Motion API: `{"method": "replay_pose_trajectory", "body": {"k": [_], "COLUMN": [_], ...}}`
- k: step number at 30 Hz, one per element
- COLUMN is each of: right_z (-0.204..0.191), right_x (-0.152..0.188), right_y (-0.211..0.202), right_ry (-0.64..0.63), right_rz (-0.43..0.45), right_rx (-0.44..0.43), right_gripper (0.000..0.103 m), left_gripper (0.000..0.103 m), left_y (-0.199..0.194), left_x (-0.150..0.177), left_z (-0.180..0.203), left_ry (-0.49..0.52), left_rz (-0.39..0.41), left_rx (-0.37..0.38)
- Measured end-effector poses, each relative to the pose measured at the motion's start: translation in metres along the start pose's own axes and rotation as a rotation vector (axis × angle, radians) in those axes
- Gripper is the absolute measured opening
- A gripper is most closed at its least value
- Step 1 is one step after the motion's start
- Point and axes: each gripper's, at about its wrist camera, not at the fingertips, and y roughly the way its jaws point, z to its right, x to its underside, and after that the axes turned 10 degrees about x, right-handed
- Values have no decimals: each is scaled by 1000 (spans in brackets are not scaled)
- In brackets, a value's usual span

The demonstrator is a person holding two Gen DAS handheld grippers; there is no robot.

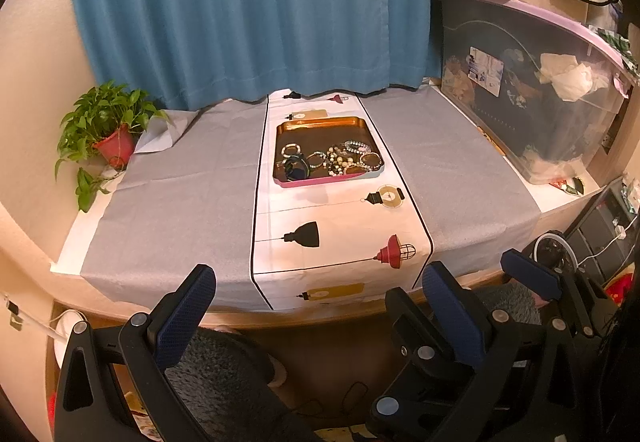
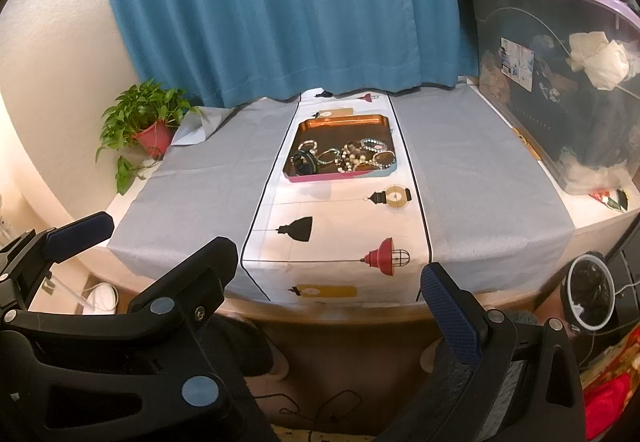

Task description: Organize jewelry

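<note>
Jewelry (image 1: 334,159) heaped in tray (image 1: 320,123) mid-desk, toward back edge; unsorted pile or gathered-up end state, cannot tell. Left tongs (image 1: 318,296) and right tongs (image 2: 332,274) spread, empty, off front edge.

We face a teal curtain (image 1: 248,9) hanging behind a long table (image 1: 192,197) covered in grey cloth, with a white runner (image 1: 340,238) printed with lamps down its middle. A cream wall (image 1: 36,81) curves away on our left, where a potted green plant (image 1: 108,129) stands at the table's far corner. To our right sits a large clear storage bin (image 1: 540,101) with a lilac lid. Warm, yellowish light fills the room.
</note>
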Motion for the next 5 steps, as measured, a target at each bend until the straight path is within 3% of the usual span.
{"method": "replay_pose_trajectory", "body": {"k": [5], "right_z": [-2], "right_x": [1], "right_y": [2], "right_ry": [-2], "right_rz": [-9], "right_rx": [-7], "right_gripper": [99], "left_gripper": [103], "left_y": [8], "left_x": [0], "left_z": [-1], "left_ry": [-5], "left_rz": [-13], "left_rx": [-10]}}
